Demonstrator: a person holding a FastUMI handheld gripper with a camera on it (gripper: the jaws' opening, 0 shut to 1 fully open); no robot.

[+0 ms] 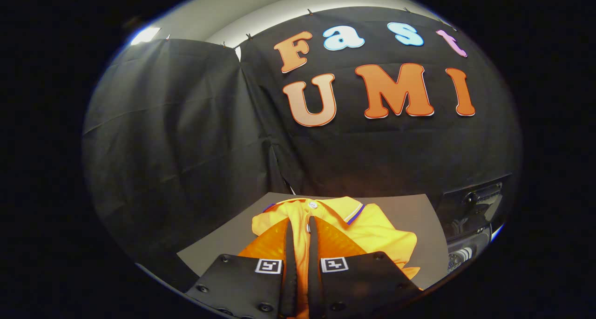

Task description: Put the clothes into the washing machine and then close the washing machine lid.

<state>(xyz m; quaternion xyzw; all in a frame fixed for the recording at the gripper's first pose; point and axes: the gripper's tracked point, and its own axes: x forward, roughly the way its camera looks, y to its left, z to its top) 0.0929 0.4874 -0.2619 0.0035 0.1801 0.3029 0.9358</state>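
Gripper nearly closed, pinching yellow shirt on desk; washing machine beside, nothing loaded yet.

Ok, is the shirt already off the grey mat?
No, the yellow shirt lies on the grey mat, with the gripper closed on its fabric.

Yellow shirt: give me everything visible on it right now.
The shirt is yellow, soft fabric, polo-style: a collar with a dark stripe along its edge and a button placket with a pale button at the neck. It lies crumpled on a grey mat, collar away from the gripper. The fingers are nearly together over the placket with a narrow strip of cloth showing between them; whether they pinch it can't be told. A dark appliance stands beside it.
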